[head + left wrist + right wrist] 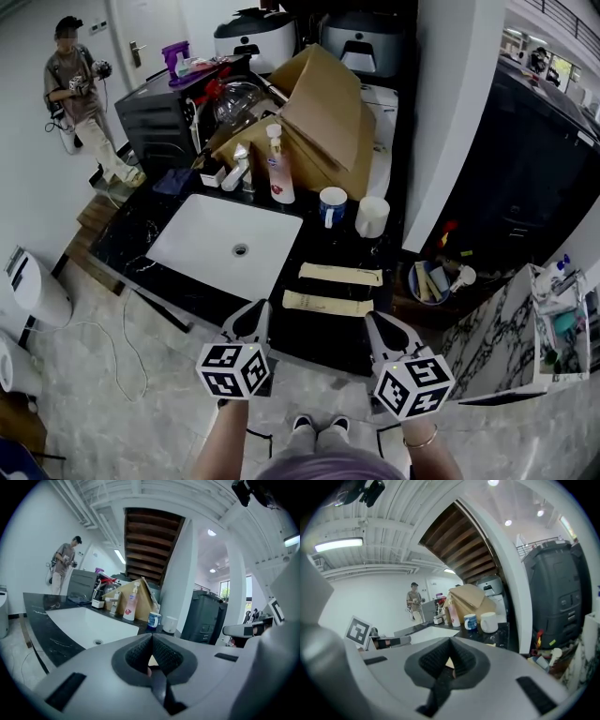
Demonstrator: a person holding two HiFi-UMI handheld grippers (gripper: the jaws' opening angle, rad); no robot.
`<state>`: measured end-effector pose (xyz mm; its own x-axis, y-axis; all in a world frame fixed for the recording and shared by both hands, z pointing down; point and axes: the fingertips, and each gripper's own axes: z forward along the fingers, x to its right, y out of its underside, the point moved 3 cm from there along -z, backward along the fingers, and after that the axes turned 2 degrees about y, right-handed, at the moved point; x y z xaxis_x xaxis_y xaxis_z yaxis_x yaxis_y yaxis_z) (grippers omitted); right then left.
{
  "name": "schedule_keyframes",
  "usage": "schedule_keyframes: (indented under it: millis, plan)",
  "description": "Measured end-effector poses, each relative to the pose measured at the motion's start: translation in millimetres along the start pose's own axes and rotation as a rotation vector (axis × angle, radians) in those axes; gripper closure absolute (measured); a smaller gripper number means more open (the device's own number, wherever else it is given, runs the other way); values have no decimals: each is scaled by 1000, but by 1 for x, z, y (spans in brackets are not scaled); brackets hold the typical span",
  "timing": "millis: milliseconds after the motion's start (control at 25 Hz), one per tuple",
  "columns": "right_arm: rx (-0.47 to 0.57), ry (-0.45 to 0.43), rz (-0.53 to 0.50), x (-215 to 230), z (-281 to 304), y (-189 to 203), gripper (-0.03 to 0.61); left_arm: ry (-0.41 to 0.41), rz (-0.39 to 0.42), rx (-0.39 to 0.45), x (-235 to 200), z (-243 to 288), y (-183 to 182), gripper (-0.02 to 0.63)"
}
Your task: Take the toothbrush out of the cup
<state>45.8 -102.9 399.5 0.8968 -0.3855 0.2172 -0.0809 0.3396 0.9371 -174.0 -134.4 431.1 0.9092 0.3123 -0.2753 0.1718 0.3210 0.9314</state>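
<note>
Head view shows both grippers held low over the near edge of a black counter (141,234). The left gripper (256,309) and the right gripper (376,321) sit side by side and well apart. Each gripper view shows its jaws pressed together at the tips with nothing between them: left gripper (151,637), right gripper (450,642).

A blue mug (332,206) and a white cup (372,217) stand just beside each other at the back of the counter, right of the white sink (211,239). Whether a toothbrush stands in either one cannot be told. Two long pale packets (340,275) lie flat between the cups and the grippers. A pink-labelled bottle (279,171) stands behind the sink, in front of leaning cardboard (328,112). A person (80,94) stands far left.
</note>
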Motion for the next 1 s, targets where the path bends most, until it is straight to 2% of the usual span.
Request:
schedule_keyframes:
  millis: [120, 360, 600, 1000]
  plan:
    - [4, -3, -3, -2, 2, -1, 575, -15, -5, 9, -2, -3, 2, 614]
    - [15, -7, -2, -2, 2, -2, 577, -37, 36, 7, 0, -5, 2, 614]
    - [41, -24, -24, -3, -1, -6, 577, -28, 80, 12, 9, -6, -2, 614]
    - [50, -27, -47, -1, -6, -7, 577, -10, 85, 7, 17, -5, -2, 614]
